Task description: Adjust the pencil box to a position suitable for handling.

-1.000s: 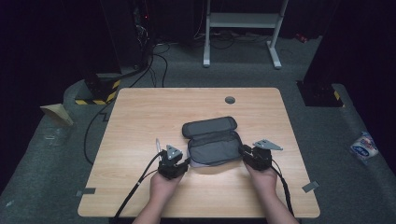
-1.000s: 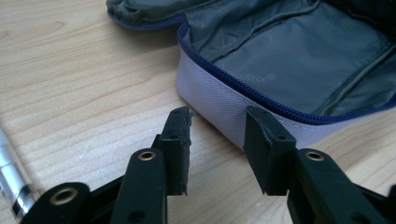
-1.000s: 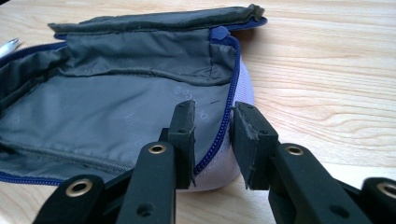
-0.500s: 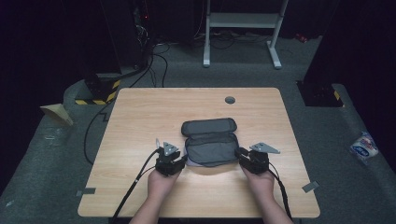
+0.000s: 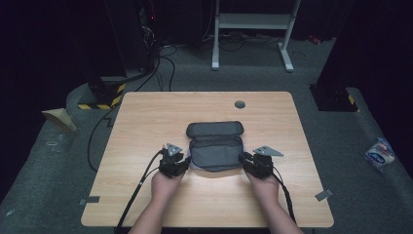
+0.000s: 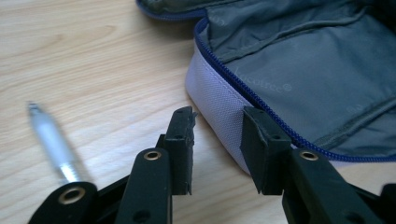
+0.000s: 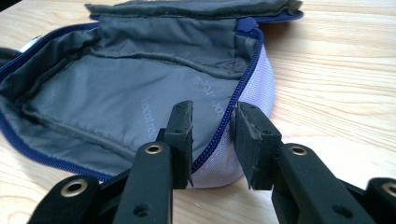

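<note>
We have the pouch [image 5: 215, 148] unzipped and lying open mid-table; our left gripper [image 6: 217, 135] and right gripper [image 7: 212, 140] straddle its end walls, jaws apart, neither clamping yet, so handling remains

pouch [image 5: 215, 146] blocks centre | pen [image 6: 51, 140] left | table [image 5: 146, 112] far half free

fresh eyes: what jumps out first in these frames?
The open grey pouch lying mid-table, lid flap folded back and blue zipper showing. The left gripper and right gripper flank it, each straddling a side wall at the zipper edge. A silver pen lies on the wooden table left of the pouch.
</note>
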`<state>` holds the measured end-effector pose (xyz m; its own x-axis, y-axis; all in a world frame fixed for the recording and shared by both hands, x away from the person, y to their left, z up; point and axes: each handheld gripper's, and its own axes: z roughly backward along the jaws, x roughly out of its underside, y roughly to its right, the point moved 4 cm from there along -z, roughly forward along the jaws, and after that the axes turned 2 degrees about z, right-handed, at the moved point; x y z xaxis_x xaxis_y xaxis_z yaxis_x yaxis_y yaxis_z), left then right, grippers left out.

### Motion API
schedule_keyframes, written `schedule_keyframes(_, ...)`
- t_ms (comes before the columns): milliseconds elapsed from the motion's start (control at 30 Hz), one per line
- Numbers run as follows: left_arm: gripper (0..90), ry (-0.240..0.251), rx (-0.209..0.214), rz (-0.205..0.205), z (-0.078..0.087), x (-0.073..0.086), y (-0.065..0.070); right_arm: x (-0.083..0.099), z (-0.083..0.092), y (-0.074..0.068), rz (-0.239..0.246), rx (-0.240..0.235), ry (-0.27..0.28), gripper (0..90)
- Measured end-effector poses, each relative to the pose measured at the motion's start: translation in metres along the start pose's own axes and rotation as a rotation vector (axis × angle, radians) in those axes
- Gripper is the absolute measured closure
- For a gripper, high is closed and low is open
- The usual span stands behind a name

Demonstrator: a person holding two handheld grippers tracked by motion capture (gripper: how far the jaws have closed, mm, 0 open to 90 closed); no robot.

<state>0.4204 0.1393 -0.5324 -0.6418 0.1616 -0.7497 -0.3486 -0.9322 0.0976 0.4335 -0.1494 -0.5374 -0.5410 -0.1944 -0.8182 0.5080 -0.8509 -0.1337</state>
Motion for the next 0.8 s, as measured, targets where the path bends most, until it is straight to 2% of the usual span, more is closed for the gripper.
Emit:
schedule_keyframes(67, 63.9, 0.000, -0.012, 0.001, 0.002, -0.001, -0.004, -0.002, -0.002, -0.004, 0.011, -0.006, -0.005, 66.7)
schedule_keyframes(133, 63.8, -0.001, -0.018, -0.013, 0.002, -0.001, -0.004, -0.002, -0.003, -0.007, 0.012, -0.014, -0.013, 66.8)
schedule_keyframes(167, 63.7, -0.009, -0.024, -0.042, 0.003, 0.001, -0.004, -0.001, -0.004, -0.009, 0.011, -0.016, -0.015, 66.9)
schedule_keyframes(267, 63.5, -0.009, -0.032, -0.048, 0.004, 0.003, -0.007, 0.000, -0.004, -0.012, 0.015, -0.023, -0.010, 66.6)
schedule_keyframes(533, 62.2, 0.022, -0.054, -0.038, 0.014, 0.007, -0.014, -0.002, -0.001, -0.013, 0.010, -0.032, -0.002, 65.3)
schedule_keyframes(700, 60.0, 0.042, -0.057, -0.026, 0.023, 0.008, -0.020, -0.005, 0.005, -0.012, 0.009, -0.038, 0.012, 64.1)
schedule_keyframes(800, 58.4, 0.057, -0.063, -0.019, 0.031, 0.010, -0.027, -0.008, 0.013, -0.011, 0.017, -0.044, 0.038, 62.4)
